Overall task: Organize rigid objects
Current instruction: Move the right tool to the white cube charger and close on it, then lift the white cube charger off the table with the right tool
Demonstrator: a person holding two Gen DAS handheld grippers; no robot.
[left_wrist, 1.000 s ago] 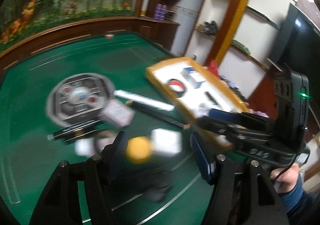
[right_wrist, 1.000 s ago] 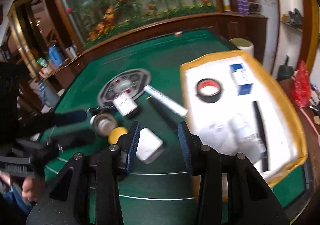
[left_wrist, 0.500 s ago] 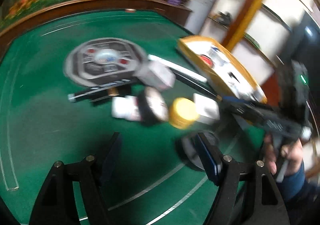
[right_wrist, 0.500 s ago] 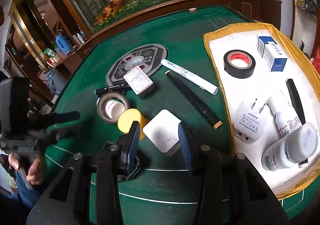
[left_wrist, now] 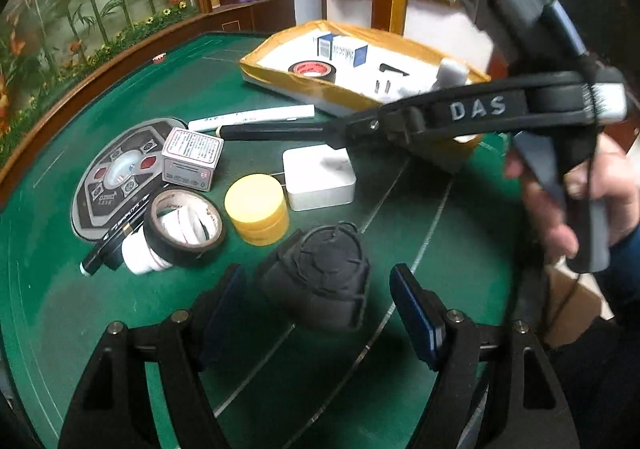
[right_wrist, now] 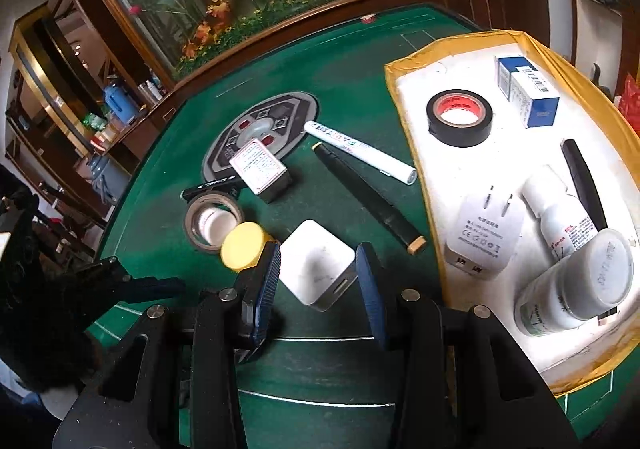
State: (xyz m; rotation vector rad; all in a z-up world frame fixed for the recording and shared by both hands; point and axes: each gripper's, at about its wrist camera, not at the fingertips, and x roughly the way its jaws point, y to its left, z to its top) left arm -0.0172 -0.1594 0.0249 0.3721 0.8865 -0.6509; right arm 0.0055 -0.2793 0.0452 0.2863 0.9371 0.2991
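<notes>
white power adapter (right_wrist: 318, 265) sits on the green felt table (right_wrist: 344, 61) between my right tongs (right_wrist: 318, 283); its jaws stand partly open on either side of it, and i cannot tell if the pads touch it. just left of it is a yellow round tub (right_wrist: 242, 245), then a brown tape roll (right_wrist: 212, 219). to the right, the yellow-rimmed tray (right_wrist: 404, 69) holds black tape (right_wrist: 459, 117), a blue box (right_wrist: 528, 95), a plug (right_wrist: 486, 235) and bottles (right_wrist: 576, 289). my left tongs (left_wrist: 316, 309) gape wide around a black round case (left_wrist: 320, 281), not gripping it.
</notes>
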